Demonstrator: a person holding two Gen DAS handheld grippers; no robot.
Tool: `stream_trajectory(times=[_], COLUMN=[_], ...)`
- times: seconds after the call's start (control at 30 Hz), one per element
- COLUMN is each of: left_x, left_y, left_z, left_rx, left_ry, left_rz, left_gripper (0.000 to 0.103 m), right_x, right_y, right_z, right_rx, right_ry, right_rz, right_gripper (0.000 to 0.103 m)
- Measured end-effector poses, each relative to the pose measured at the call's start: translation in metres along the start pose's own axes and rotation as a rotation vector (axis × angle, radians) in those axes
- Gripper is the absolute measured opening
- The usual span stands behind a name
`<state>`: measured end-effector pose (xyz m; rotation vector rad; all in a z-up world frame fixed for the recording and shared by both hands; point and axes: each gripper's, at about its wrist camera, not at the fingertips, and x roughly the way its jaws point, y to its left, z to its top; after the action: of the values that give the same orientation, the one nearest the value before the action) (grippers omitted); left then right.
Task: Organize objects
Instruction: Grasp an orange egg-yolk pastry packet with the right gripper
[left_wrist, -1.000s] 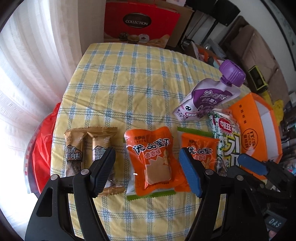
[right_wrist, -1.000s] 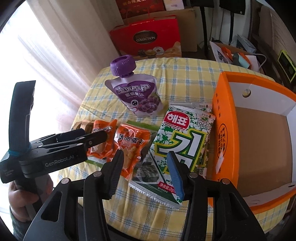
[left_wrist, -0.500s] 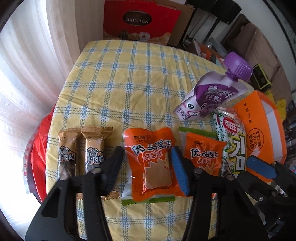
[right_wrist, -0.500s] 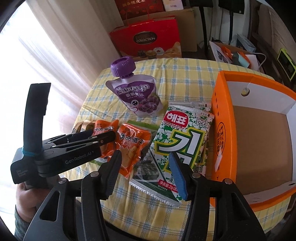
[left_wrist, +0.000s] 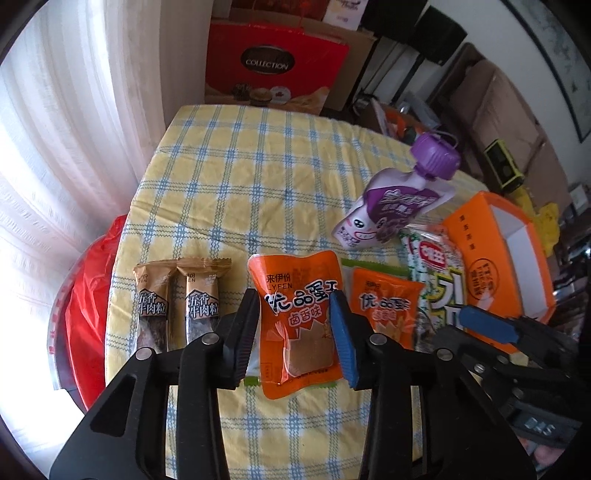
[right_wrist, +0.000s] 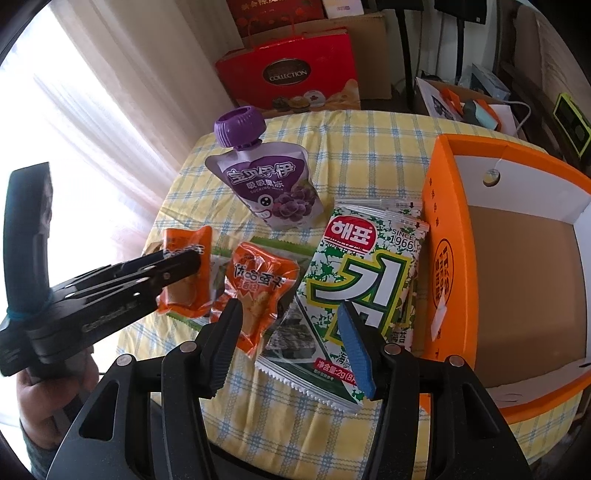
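**Left claw pinching the big orange packet**

Your left claw (left_wrist: 295, 328) has just been closing, and its pads now press both side edges of the large orange snack packet (left_wrist: 301, 314), which sits just left of the seaweed pack (right_wrist: 364, 280), with a smaller orange packet (right_wrist: 258, 284) between them. In the right wrist view the large packet looks lifted a little off the checked counter (left_wrist: 236, 192), though you cannot be sure it is clear of the cloth.

Expect that packet to be light, soft and slick: a film pouch around a firmer block. Pinched across its width it will likely buckle and may swing or slide, so a hold over the firm block in the lower half should serve you better than the thin sealed border.

Your right claw (right_wrist: 291, 347) is spread and grips nothing; it hangs over the near end of the seaweed pack, pads apart from it. That pack should be flat, crackly and very light, so take it by an edge.

The left wrist view alone shows two brown wrapped bars (left_wrist: 177, 302) far left of the seaweed pack. The right wrist view alone shows the inside of the orange box (right_wrist: 517, 280) just right of the seaweed pack, with nothing lying in the part you can see, and your hand (right_wrist: 48, 391) on the left handle. The purple pouch (right_wrist: 269, 184) lies beyond the seaweed pack
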<state>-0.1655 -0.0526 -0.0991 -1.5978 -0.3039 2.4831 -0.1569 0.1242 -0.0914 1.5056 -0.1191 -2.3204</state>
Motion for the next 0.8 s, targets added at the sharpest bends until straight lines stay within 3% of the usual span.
stream_trajectory(times=[0.43,0.57,0.8], left_x=[-0.041,-0.047,-0.045], left_y=[0.023,0.032,0.044], left_z=[-0.002,-0.005,-0.008], left_rx=[-0.056,-0.076,-0.112], left_ry=[-0.057,-0.063,-0.064], left_rz=[-0.067,-0.080,-0.104], left_gripper=[0.036,0.036,0.036], right_x=[0.027,0.041,0.050], right_y=[0.018,0.022,0.037], right_z=[0.011,0.012,0.016], right_rx=[0.010,0.028,-0.009], right_ry=[0.053,0.079,0.073], right_rz=[0.039,0.017,-0.072], right_gripper=[0.055,0.072,0.073])
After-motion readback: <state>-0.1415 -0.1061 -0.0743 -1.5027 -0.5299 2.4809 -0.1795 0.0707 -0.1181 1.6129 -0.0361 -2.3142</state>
